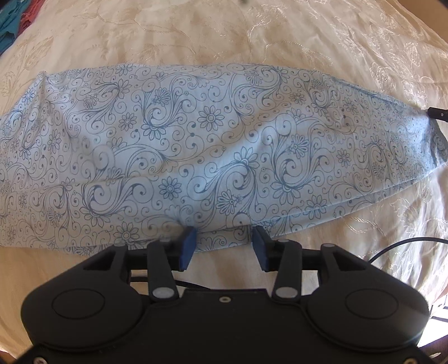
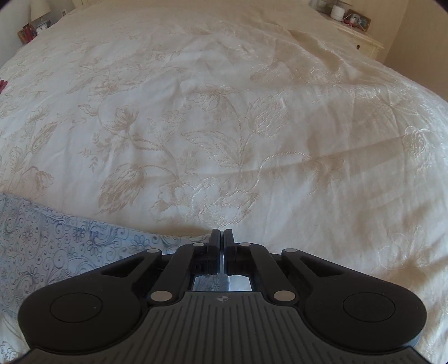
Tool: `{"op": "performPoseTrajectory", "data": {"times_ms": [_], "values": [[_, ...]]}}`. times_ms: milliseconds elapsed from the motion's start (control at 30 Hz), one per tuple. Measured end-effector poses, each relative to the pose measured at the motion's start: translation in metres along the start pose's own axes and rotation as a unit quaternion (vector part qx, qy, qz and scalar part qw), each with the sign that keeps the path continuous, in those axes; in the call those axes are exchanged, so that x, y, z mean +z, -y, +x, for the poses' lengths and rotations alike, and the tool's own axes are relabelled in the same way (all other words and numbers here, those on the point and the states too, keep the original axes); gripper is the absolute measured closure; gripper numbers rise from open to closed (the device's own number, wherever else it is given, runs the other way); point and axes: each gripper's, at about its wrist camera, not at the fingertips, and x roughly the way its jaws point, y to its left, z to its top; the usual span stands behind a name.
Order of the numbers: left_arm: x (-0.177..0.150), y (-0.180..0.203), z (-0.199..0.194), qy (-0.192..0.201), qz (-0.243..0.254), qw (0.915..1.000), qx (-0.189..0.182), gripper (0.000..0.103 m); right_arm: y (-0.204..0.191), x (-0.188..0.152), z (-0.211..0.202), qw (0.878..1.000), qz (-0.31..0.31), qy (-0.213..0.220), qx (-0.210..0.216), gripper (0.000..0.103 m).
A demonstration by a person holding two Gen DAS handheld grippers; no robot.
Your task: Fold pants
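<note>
I see the pants [image 1: 212, 145] lying lengthwise, left to right, on the bedspread [image 1: 196, 42]. My left gripper [image 1: 224, 238] sits at their near edge, about midway along. My right gripper [image 2: 223, 238] is at their right end, with bare bedspread beyond it. A nightstand [image 2: 361, 36] stands behind the bed's far right corner.

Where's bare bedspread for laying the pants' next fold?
Free: wide bedspread beyond the pants, up to the nightstand. Crowded: far corner by the teal and red clothes; near edge has a cable.
</note>
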Motion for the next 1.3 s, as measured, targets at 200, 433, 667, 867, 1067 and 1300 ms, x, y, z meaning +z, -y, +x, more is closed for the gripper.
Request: {"op": "performPoseTrajectory", "data": {"times_ms": [200,433,667,867,1067,1300], "values": [[-0.002,0.007,-0.014,0.002,0.021,0.9998,-0.004,0.051,0.016,-0.004,-0.011,0.998,0.055,0.014,0.028,0.100],[0.014,-0.010,-0.048,0.073,-0.022,0.9971,-0.006,0.051,-0.015,-0.003,-0.051,0.996,0.022,0.052,0.067,0.100],[0.023,-0.052,-0.045,0.053,-0.083,0.9948,0.025,0.051,-0.109,-0.012,-0.073,0.977,-0.046,0.042,0.202,0.100],[0.002,-0.081,-0.053,0.055,-0.095,0.9936,0.028,0.051,-0.183,-0.035,-0.069,0.952,-0.017,-0.035,0.303,0.100],[-0.011,-0.104,-0.062,0.048,-0.080,0.9954,0.019,0.051,-0.219,-0.064,-0.058,0.949,0.065,-0.094,0.295,0.085],[-0.010,-0.118,-0.062,0.042,-0.014,0.9989,0.012,0.051,-0.228,-0.078,-0.051,0.950,0.153,-0.092,0.256,0.071]]}}
